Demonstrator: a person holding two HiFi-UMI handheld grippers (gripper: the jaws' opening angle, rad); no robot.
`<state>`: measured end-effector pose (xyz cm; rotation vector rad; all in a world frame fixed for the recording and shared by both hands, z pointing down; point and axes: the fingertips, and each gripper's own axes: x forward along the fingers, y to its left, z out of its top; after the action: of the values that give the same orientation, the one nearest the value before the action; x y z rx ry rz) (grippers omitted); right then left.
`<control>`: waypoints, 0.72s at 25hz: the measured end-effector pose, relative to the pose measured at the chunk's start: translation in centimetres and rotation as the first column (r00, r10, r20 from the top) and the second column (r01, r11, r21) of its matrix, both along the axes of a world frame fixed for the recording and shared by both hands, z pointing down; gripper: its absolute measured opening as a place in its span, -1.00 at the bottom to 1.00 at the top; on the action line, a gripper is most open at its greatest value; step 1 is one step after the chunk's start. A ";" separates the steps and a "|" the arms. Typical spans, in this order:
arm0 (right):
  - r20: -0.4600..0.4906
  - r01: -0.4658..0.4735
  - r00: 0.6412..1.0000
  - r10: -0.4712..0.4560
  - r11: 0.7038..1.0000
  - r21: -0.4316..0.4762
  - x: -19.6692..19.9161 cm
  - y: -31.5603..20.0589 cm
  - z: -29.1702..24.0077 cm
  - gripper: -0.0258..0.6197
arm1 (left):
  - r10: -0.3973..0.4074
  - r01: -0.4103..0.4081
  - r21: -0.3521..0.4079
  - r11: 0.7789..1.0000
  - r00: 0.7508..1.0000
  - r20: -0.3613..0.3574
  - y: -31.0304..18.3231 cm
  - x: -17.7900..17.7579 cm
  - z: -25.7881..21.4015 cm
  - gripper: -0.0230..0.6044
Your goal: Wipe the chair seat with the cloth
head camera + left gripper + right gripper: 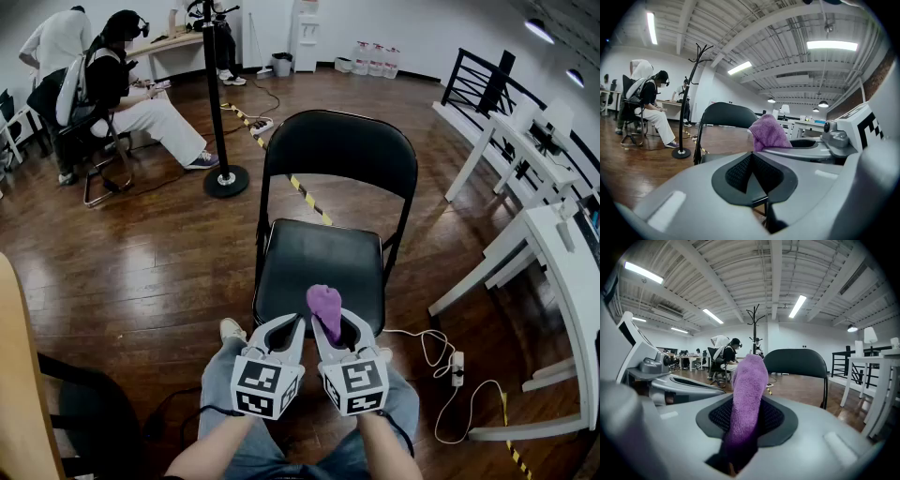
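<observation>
Chair seat (300, 267) front beneath raised cloth (325, 305)

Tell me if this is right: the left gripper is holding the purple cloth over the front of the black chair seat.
Not quite. The right gripper holds the purple cloth over the front of the black chair seat; the right gripper view shows it pinched between the jaws. The left gripper is shut on nothing.
</observation>
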<state>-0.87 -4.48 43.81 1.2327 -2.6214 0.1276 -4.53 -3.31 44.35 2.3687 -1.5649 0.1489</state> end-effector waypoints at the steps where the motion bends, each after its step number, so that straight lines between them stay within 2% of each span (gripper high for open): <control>1: -0.001 0.003 1.000 -0.003 1.000 0.001 -0.1 -0.6 0.0 -0.57 | -0.006 0.006 0.004 1.000 1.000 0.000 -0.7 -0.2 -0.1 -0.91; 8: -0.025 0.018 1.000 -0.018 1.000 0.006 -0.8 -3.8 0.4 -0.57 | -0.019 0.019 0.003 1.000 1.000 0.005 -3.7 -1.0 0.0 -0.91; 18: -0.132 0.084 0.988 -0.078 0.995 0.045 -2.5 -9.1 0.1 -0.56 | -0.028 0.028 -0.007 1.000 1.000 -0.007 -8.0 -2.1 -0.3 -0.91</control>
<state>-3.35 -13.59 43.94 1.1083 -2.5712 -0.0324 -6.60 -11.32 44.08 2.3382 -1.5911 0.1391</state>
